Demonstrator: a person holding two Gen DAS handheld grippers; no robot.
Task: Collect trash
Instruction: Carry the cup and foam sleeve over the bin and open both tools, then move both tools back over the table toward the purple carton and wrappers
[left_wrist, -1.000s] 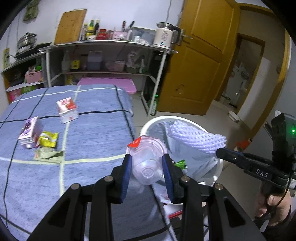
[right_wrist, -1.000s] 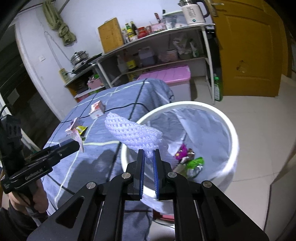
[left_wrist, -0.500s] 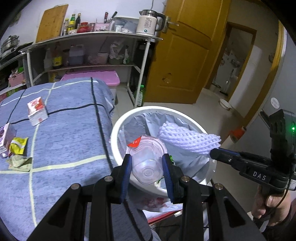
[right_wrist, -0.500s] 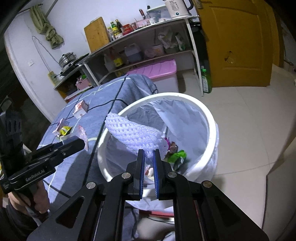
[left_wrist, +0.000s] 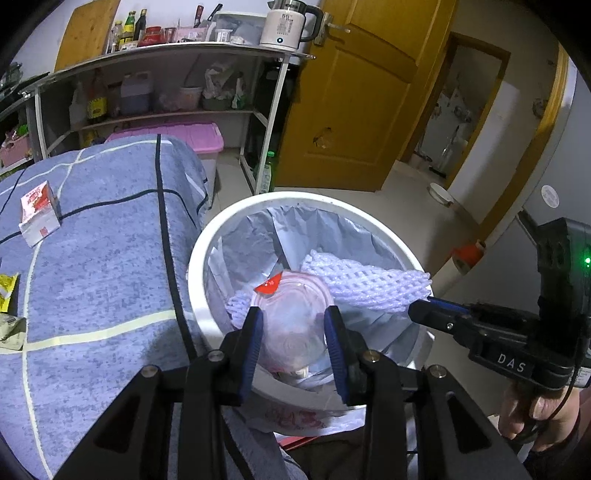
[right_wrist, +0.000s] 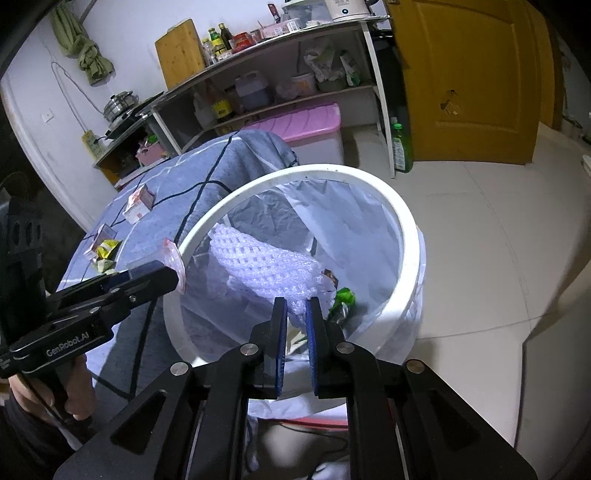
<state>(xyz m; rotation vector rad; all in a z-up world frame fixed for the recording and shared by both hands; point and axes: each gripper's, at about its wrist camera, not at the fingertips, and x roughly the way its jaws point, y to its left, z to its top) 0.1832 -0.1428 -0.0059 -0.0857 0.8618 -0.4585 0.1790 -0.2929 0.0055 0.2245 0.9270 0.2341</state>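
— Grippers, what have they got?
— Left gripper (left_wrist: 293, 326) is clamped on a clear plastic cup (left_wrist: 291, 314), right gripper (right_wrist: 296, 314) pinches a white foam net (right_wrist: 266, 267).
— Where?
— Both over the white bin (right_wrist: 402, 221); cartons (left_wrist: 38, 214) on the blue cloth (left_wrist: 103, 266) at nine o'clock.

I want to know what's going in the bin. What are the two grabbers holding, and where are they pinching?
The left gripper pinches a clear plastic cup by its sides. The right gripper pinches a white foam net by one end, over the trash bin.
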